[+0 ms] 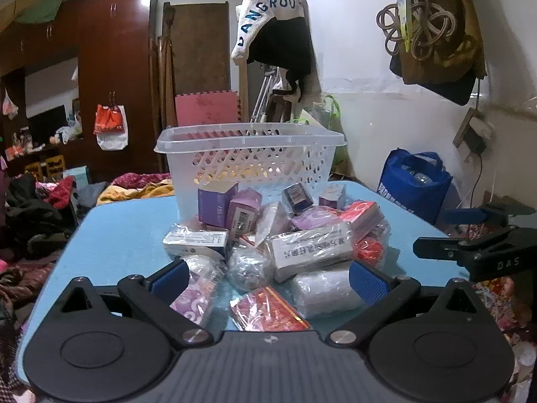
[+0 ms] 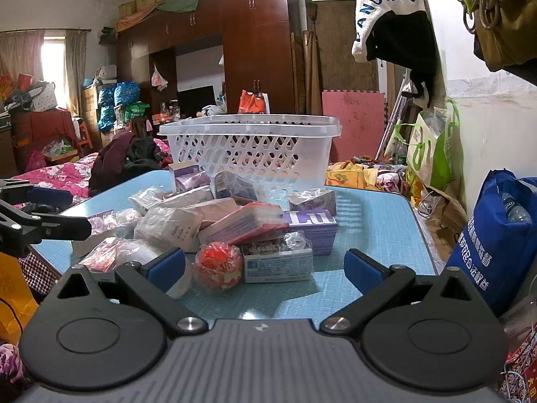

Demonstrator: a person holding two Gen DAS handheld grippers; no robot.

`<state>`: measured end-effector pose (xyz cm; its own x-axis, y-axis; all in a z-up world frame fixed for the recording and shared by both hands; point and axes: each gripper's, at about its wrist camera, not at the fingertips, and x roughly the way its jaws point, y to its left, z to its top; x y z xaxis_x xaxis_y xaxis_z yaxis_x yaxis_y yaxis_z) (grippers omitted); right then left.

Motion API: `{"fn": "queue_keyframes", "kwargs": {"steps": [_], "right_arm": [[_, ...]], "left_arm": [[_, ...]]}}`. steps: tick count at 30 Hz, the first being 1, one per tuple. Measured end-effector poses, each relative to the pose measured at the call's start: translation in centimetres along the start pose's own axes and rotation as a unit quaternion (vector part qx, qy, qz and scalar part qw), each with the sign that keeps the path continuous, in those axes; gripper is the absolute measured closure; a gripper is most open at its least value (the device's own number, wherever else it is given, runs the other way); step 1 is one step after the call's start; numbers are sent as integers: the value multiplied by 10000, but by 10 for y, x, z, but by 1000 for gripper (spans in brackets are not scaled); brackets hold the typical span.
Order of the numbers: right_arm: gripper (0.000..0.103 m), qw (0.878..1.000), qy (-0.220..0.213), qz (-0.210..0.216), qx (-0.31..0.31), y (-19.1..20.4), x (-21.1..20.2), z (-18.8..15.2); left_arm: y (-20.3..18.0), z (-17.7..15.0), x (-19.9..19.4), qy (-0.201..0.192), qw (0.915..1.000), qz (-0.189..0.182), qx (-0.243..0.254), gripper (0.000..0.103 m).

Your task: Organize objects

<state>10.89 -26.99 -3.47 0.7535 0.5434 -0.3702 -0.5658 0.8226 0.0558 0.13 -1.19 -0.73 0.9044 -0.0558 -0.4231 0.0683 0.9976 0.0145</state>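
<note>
A pile of several small boxes and plastic-wrapped packets (image 1: 282, 235) lies on a light blue table (image 1: 117, 235). Behind it stands a clear perforated basket (image 1: 250, 154), also in the right wrist view (image 2: 251, 147). My left gripper (image 1: 266, 282) is open low over the pile's near edge, with a red packet (image 1: 268, 309) and a purple patterned packet (image 1: 196, 297) between its fingers. My right gripper (image 2: 265, 268) is open at the pile's right side, with a red-orange wrapped ball (image 2: 218, 265) and a white-blue box (image 2: 278, 262) between its fingers. Each gripper shows in the other's view: the right (image 1: 476, 248), the left (image 2: 40, 221).
The table (image 2: 369, 235) has bare surface at its right and left edges. A blue shopping bag (image 2: 493, 235) stands on the floor to the right by the white wall. Clothes and bedding (image 2: 67, 174) lie behind and left. A garment (image 1: 278, 27) hangs above the basket.
</note>
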Motion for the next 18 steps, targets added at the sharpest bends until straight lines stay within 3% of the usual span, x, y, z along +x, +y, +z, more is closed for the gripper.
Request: {"fn": "queue_keyframes", "kwargs": {"steps": [18], "right_arm": [[0,10000,17,9,18,0,1,-3]], "left_arm": [[1,0,2,-30,9999,-99,-42,1]]}}
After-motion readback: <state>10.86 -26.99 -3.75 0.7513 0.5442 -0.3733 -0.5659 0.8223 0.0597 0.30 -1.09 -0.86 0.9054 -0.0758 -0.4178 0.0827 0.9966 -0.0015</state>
